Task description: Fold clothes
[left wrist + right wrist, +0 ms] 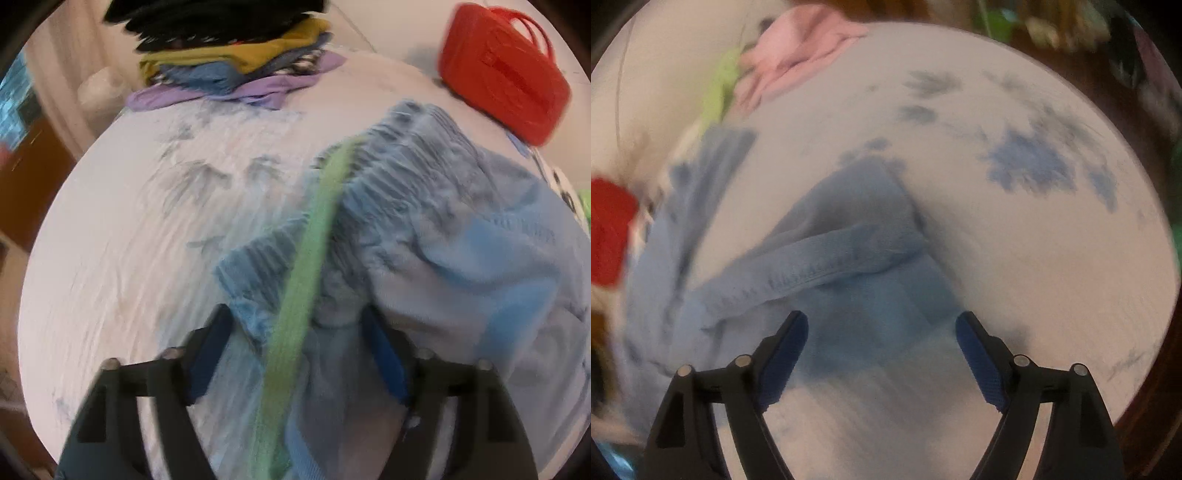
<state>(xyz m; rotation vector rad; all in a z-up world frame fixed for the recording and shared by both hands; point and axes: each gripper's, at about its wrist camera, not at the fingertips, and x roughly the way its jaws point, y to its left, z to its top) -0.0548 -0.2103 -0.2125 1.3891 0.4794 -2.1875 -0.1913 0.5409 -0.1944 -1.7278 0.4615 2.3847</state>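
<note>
Light blue shorts (424,236) with a ribbed waistband and a green drawstring (306,266) lie crumpled on the round white table (129,240). My left gripper (299,332) is open, its fingers on either side of the waistband cloth and drawstring. In the right wrist view the shorts (849,240) lie in front of my right gripper (882,332), which is open just above the blue fabric, with a folded hem ahead of it. Both views are motion-blurred.
A stack of folded clothes (236,62) sits at the table's far edge. A red plastic basket (506,70) stands at the far right. A pink garment (798,48) and a green one (720,85) lie at the table's far side. The table top (1052,258) carries blue stains.
</note>
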